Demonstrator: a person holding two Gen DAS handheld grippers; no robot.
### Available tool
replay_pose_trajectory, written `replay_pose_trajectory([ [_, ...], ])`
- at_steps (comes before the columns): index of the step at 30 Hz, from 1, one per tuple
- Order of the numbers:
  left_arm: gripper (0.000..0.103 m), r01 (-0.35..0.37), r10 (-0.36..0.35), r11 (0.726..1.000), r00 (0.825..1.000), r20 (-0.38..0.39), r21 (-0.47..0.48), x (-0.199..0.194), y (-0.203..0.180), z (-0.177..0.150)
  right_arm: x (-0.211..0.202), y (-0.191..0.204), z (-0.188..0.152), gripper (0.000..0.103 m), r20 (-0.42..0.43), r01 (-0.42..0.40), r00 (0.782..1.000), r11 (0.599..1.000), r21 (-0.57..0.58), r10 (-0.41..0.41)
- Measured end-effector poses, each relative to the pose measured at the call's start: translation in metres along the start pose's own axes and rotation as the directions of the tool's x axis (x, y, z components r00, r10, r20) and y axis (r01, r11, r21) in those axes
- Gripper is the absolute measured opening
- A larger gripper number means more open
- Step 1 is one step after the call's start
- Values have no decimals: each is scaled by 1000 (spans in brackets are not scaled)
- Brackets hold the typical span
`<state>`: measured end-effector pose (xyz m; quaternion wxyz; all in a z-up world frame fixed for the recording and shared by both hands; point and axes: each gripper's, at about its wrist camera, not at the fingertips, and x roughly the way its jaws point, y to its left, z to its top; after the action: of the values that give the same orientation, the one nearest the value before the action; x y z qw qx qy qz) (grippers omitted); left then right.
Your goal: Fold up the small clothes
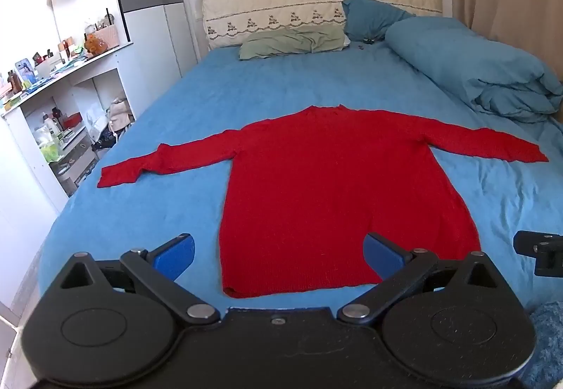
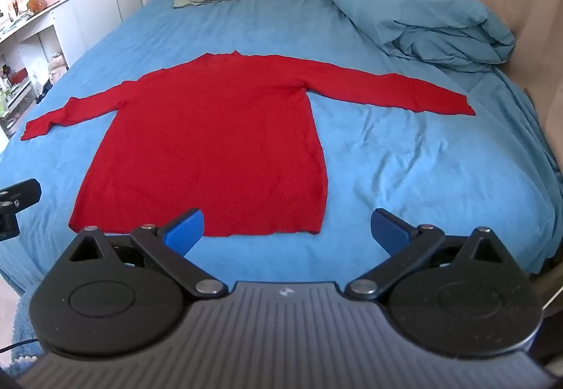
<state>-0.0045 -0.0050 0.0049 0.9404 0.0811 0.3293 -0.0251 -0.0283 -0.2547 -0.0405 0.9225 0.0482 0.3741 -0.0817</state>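
Both grippers stood wide apart at the fingers and held nothing as they hovered at the foot of the bed. The left gripper [image 1: 278,257] had its blue pads [image 1: 175,255] spread across the near hem of the red sweater [image 1: 316,185], one pad over bare sheet to the left, the other over the knit itself. The right gripper [image 2: 286,230] straddled the hem's right corner, its left pad at the cloth's edge and its right pad over bare blue sheet [image 2: 422,160].

The sweater lay flat and face down or up, which could not be told, on the bed, directly ahead of both sets of fingers. Its long axis ran away from them, hem nearest and collar farthest, toward the pillows [image 1: 292,42]. Both sleeves were stretched straight out sideways: the left sleeve [image 1: 140,167] reached toward the bed's left edge, the right sleeve [image 2: 404,93] toward the rolled duvet [image 2: 422,9].

By this layout, each gripper appeared nearer to its own side's sleeve and hem corner, so a first fold would likely fall to either arm on its own side.
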Motion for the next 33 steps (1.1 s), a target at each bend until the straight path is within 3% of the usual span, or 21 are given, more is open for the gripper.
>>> replay_pose_trajectory([
  [33,103,16,-16,1000,1000,14,2,-3,-2,1,0,7,0,103,-5,-16,1000,1000,-12,16],
])
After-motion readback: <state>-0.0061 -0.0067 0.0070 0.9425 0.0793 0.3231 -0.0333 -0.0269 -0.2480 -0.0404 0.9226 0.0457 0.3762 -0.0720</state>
